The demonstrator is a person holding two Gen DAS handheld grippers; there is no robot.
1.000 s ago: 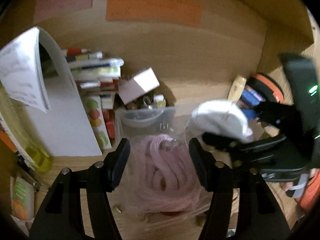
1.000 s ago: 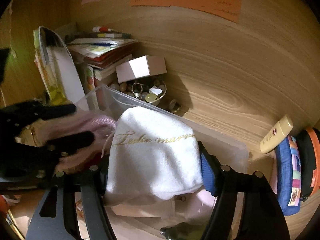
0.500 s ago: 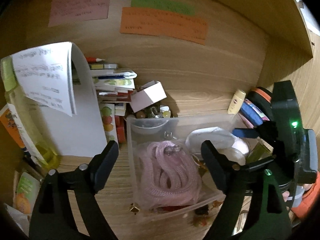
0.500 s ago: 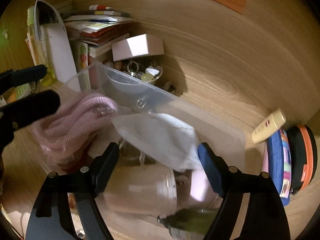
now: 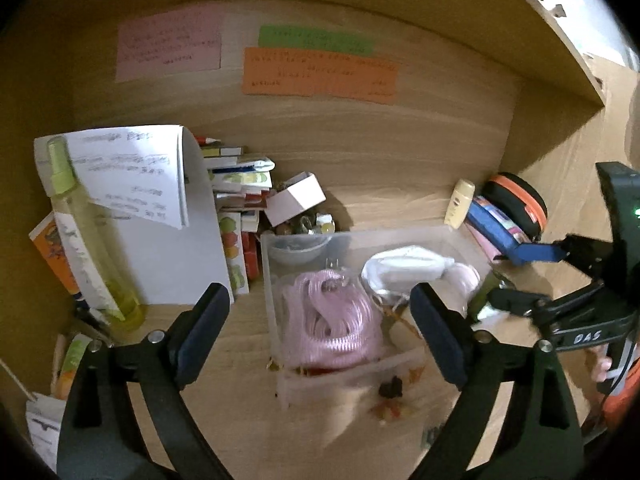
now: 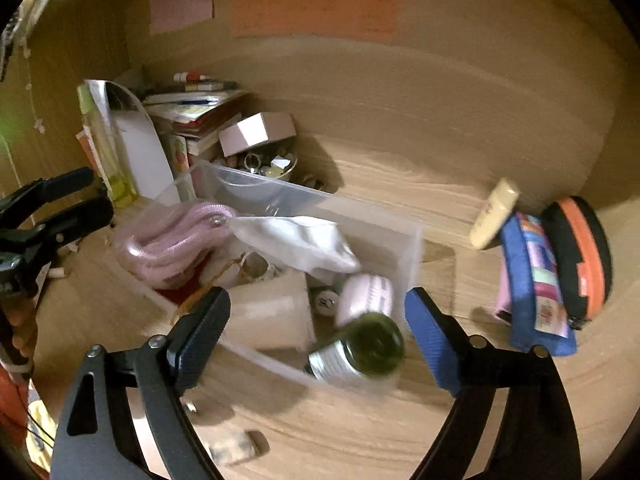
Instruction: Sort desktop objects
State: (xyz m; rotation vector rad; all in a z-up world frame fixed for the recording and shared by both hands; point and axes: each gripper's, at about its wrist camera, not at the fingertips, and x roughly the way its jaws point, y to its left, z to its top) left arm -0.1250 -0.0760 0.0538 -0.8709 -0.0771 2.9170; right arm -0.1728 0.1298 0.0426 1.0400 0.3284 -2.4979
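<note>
The fingers (image 5: 204,328) of the left gripper (image 5: 320,336) were spreading apart with nothing pressed between them, and those of the right gripper (image 6: 316,328) were likewise widening, gripping nothing. Below both sat the clear plastic storage bin (image 5: 272,280) on the wooden worktop (image 5: 240,380), holding a coiled pink rope (image 5: 328,316), a folded white cloth (image 6: 304,240) beside it, and a dark green bottle (image 6: 368,348) at the near corner. Behind the bin stood a pink cardboard box (image 5: 296,200) and a stack of books (image 5: 236,184); to the right lay a cream tube (image 5: 460,204), a blue pouch (image 6: 532,280) and an orange-and-black case (image 6: 580,256).
</note>
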